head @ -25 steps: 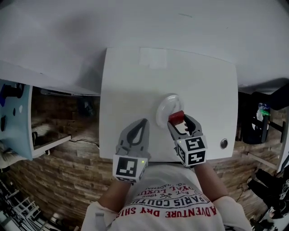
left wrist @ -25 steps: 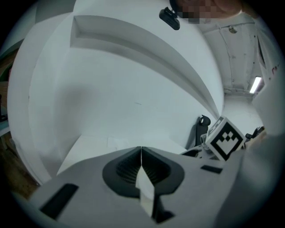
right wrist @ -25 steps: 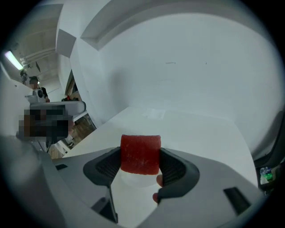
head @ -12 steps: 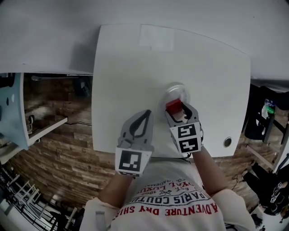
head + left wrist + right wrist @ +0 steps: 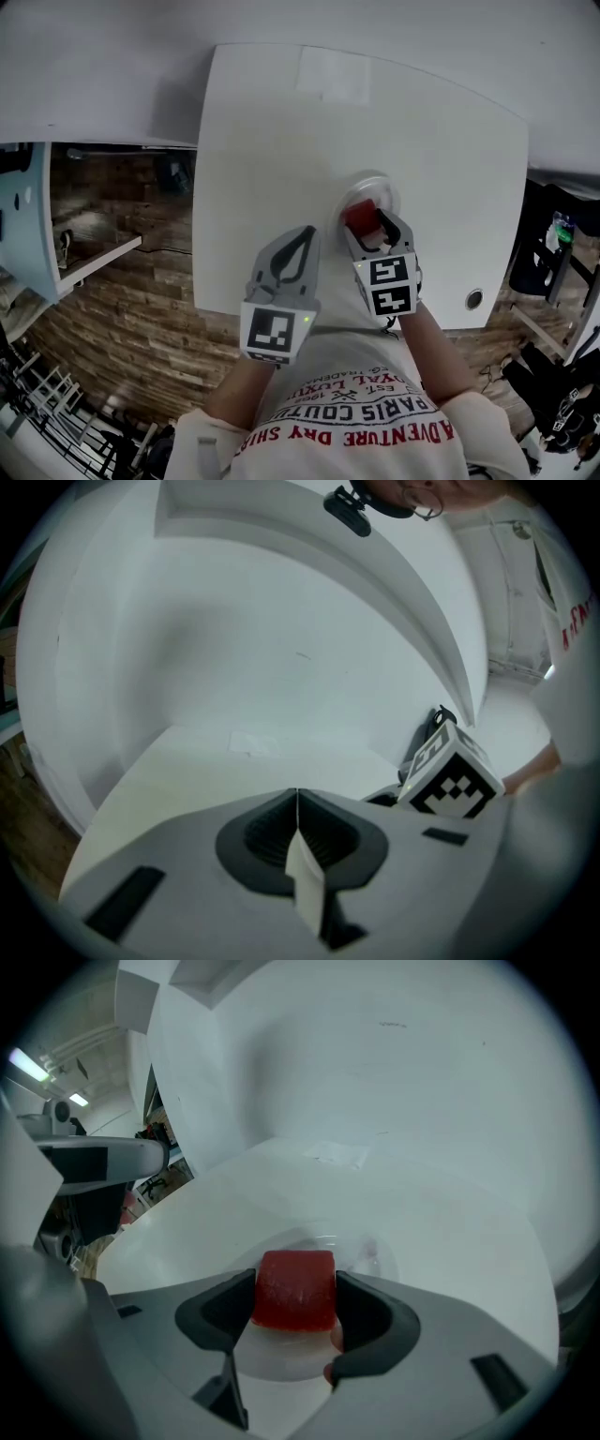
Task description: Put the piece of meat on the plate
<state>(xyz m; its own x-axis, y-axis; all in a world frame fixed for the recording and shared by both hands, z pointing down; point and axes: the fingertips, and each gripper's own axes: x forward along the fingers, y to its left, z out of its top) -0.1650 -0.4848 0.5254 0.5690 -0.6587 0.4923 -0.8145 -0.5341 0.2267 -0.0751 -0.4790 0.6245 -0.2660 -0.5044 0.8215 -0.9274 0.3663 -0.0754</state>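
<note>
The piece of meat [image 5: 295,1289] is a red block, and my right gripper [image 5: 293,1297] is shut on it, holding it over the clear round plate [image 5: 361,1251]. In the head view the meat [image 5: 360,217] sits between the right gripper's [image 5: 368,226] jaws, above the plate [image 5: 376,185] on the white table [image 5: 281,150]. Whether the meat touches the plate cannot be told. My left gripper [image 5: 292,248] is shut and empty, to the left of the plate near the table's front edge. In the left gripper view its jaws [image 5: 297,808] meet with nothing between them.
A small round metal fitting [image 5: 474,299] sits in the table's front right corner. A pale rectangular patch [image 5: 334,77] marks the table's far side. Left of the table lie a wooden floor [image 5: 112,309] and a light blue cabinet [image 5: 23,225]. Dark clutter [image 5: 558,253] stands at the right.
The right gripper has carried the meat forward from the plate's near edge to over the plate. The left gripper has stayed shut beside it.
</note>
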